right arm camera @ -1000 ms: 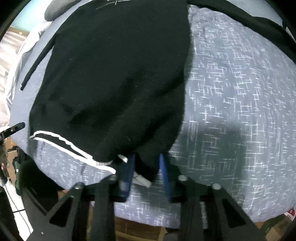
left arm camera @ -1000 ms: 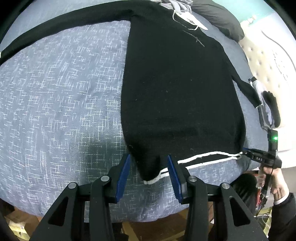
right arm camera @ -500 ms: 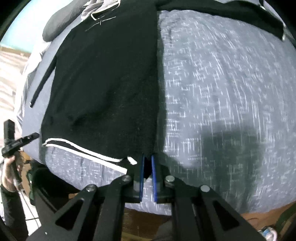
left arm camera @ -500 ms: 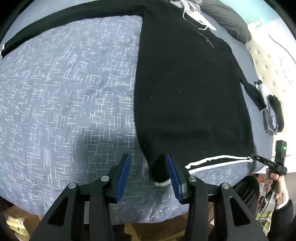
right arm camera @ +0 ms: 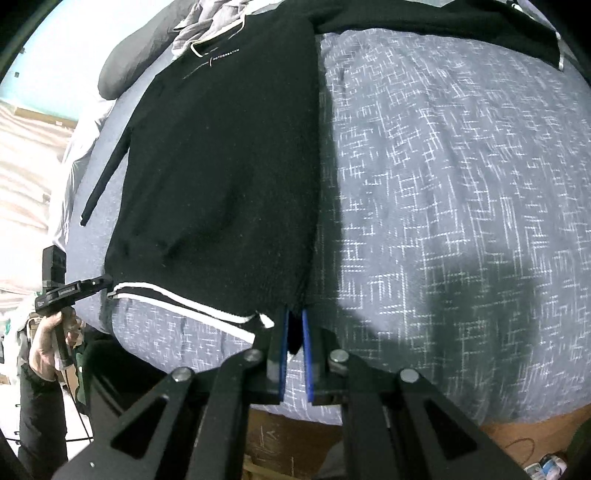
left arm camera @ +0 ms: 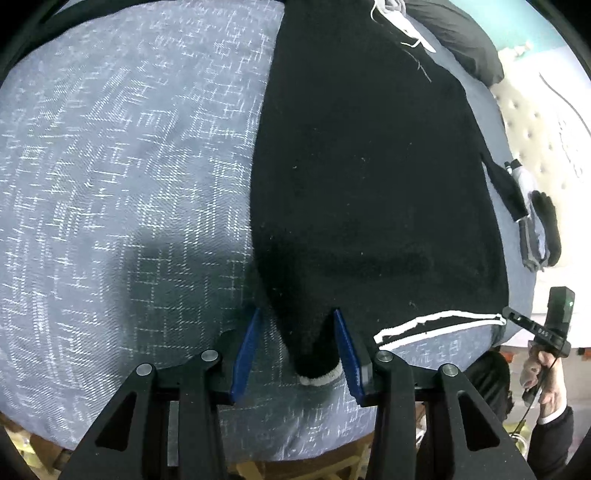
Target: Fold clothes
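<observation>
Right wrist view: right gripper clamps the black sweater's folded corner; left gripper stands apart around the hem, apparently not pinching. One side is folded; the rest remains.

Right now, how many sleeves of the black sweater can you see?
2. In the right wrist view, one sleeve stretches across the bedspread at the top right; the other sleeve lies narrow along the sweater's left side. None seems hidden.

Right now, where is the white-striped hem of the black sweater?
The hem lies at the near edge of the bed. In the left wrist view it runs right of the left gripper; in the right wrist view, left of the right gripper.
</observation>
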Motion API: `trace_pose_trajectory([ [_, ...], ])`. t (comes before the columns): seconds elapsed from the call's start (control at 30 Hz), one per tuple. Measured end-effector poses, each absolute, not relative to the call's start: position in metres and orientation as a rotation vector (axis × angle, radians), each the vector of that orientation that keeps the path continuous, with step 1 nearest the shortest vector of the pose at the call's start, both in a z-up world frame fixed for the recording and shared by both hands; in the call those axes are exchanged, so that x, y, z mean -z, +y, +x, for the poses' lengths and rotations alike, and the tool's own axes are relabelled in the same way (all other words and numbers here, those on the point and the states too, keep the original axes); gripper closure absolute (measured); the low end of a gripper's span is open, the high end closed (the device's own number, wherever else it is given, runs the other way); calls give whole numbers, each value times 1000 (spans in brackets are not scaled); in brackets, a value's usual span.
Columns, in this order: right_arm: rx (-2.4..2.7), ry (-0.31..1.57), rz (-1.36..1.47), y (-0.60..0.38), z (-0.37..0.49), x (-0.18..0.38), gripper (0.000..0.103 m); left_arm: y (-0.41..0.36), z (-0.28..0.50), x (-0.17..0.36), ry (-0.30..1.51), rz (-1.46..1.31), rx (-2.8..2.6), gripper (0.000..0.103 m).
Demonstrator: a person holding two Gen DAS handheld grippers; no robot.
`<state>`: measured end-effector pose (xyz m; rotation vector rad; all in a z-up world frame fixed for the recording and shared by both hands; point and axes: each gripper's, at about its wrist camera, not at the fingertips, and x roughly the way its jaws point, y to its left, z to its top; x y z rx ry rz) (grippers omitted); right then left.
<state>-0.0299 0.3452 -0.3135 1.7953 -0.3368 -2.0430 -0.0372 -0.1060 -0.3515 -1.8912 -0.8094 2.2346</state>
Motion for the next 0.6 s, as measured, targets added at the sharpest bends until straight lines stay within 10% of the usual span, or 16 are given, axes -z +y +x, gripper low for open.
trace_pose_trajectory([
  [0.1, 2047, -324, 1794, 342, -29, 312, 97, -103, -38, 348, -797, -1872, -2223, 94],
  [0.6, 2047, -284, 1799, 344, -23, 306, 97, -151, 21, 297, -698, -1810, -2271, 97],
])
